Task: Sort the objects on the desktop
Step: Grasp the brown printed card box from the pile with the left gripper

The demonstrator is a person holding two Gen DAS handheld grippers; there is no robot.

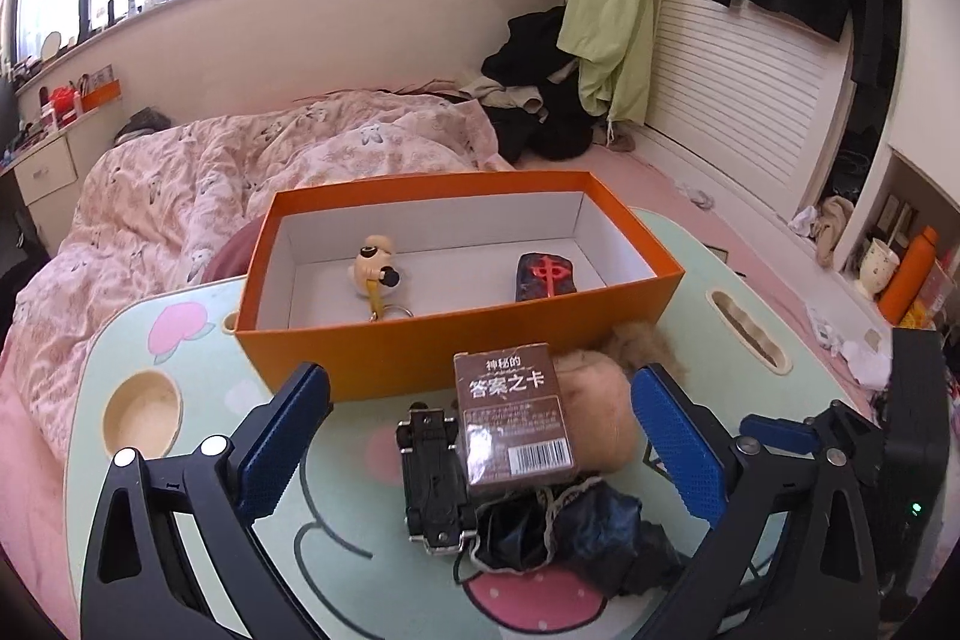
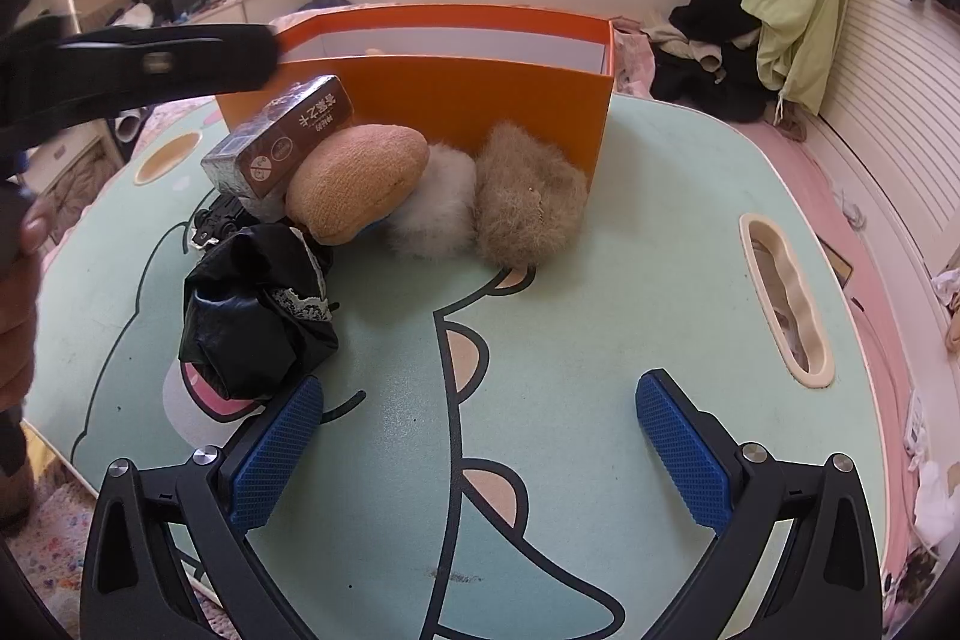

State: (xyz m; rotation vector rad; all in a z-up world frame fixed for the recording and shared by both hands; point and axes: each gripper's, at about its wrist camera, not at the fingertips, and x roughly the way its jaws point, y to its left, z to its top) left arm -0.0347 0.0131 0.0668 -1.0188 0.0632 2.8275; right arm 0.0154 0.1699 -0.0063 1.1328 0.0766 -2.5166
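orange box at the back of the bench already holds a keychain figure and a red-marked tile. left on the bench: card pack, black toy car, tan plush, two fur balls, black pouch. both grippers' fingers are spread, empty.

The brown card box carries white Chinese print on its top face, 神秘的 above larger 答案之卡, with a barcode label near its lower edge; its digits are too small to read. The dark tile in the orange box bears a red 中
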